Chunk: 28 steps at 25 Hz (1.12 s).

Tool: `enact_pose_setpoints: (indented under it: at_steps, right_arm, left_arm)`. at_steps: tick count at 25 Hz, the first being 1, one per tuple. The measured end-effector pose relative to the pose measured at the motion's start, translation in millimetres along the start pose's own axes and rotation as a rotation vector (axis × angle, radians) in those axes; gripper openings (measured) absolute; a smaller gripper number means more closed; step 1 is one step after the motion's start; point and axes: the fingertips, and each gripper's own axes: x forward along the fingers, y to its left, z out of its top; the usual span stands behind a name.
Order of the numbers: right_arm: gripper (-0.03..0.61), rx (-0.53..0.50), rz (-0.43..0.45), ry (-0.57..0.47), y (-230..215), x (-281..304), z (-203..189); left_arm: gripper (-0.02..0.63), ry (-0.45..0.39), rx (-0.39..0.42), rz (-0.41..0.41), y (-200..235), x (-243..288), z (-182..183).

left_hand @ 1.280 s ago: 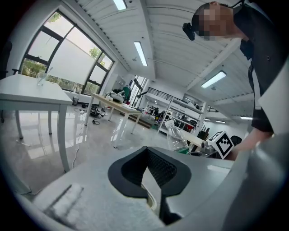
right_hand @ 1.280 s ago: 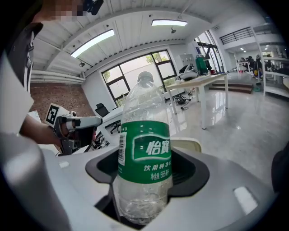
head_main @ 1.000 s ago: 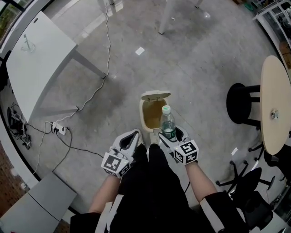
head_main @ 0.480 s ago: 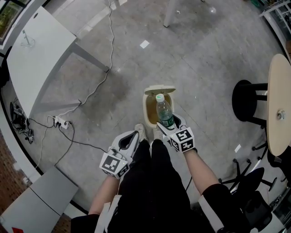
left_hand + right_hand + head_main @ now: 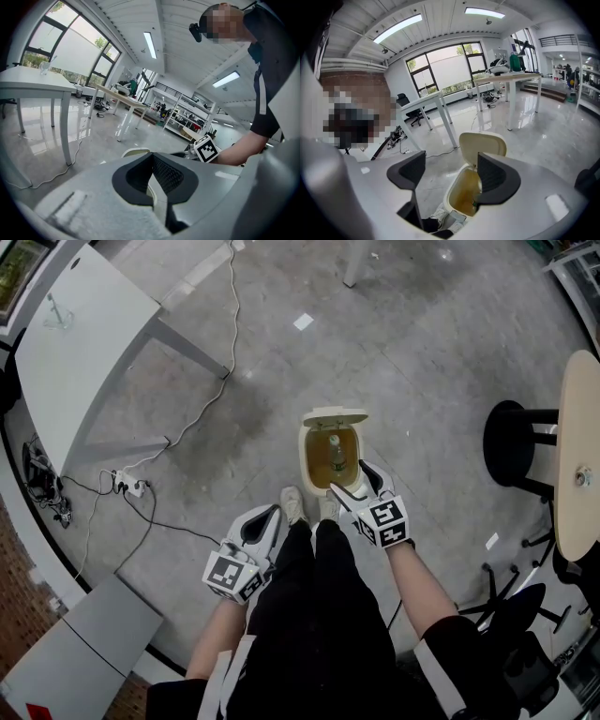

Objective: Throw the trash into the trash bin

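A cream pedal bin (image 5: pixel 307 452) stands on the floor with its lid (image 5: pixel 334 415) up, just ahead of the person's feet. A clear plastic bottle (image 5: pixel 336 454) with a green label lies inside it, free of any grip. My right gripper (image 5: pixel 356 481) hovers over the bin's near rim; its jaws are opening and nothing is between them. In the right gripper view the bin's mouth (image 5: pixel 461 194) shows between the spread fingers (image 5: pixel 493 172). My left gripper (image 5: pixel 266 520) hangs to the left of the bin, shut and empty, pads (image 5: pixel 152 180) together.
A white table (image 5: pixel 75 352) stands at the far left, with a cable and power strip (image 5: pixel 131 488) on the floor beside it. A black stool (image 5: pixel 514 448) and a round wooden table (image 5: pixel 574 460) are at the right. The person's shoes (image 5: pixel 292 505) touch the bin's foot.
The bottle has left my right gripper and dropped into the bin. The right jaws have spread and the gripper has sunk toward the bin. The left gripper drifted slightly.
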Motion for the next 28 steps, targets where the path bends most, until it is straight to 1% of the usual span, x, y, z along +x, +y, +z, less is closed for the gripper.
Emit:
enact_pose_setpoints:
  at_steps: [2,5,7,9,12,16,18,20,24,28]
  right_arm:
    - [0.317,0.014,-0.021,-0.024,-5,-6,3]
    - [0.281,0.031,-0.042,-0.051,-15,-17,9]
    - [0.256,0.042,-0.050,-0.065,-19,-25,14]
    - [0.243,0.053,-0.051,-0.078,-22,-33,20]
    - [0.207,0.046,-0.050,-0.127,-27,-44,40]
    - [0.147,0.072,-0.042,-0.221,-36,-66,74]
    - [0.125,0.084,-0.037,-0.266,-41,-74,92]
    - [0.118,0.073,-0.028,-0.321,-40,-84,116]
    - [0.107,-0.005,-0.029,-0.477,-38,-132,183]
    - [0.107,-0.096,-0.075,-0.637,-45,-194,248]
  left_arm:
    - [0.002,0.003,-0.005,0.008,1,0,-1]
    - [0.002,-0.005,0.003,0.014,2,4,5]
    - [0.002,-0.016,0.016,0.016,1,6,14]
    - [0.002,-0.031,0.025,0.026,1,6,25]
    - [0.002,-0.074,0.036,0.049,3,6,49]
    - [0.002,-0.142,0.050,0.065,-12,-4,90]
    - [0.002,-0.174,0.083,0.077,-19,-12,109]
    - [0.002,-0.210,0.123,0.089,-23,-20,130]
    - [0.002,-0.330,0.204,0.094,-32,-42,187]
    - [0.002,-0.438,0.297,0.093,-42,-65,244]
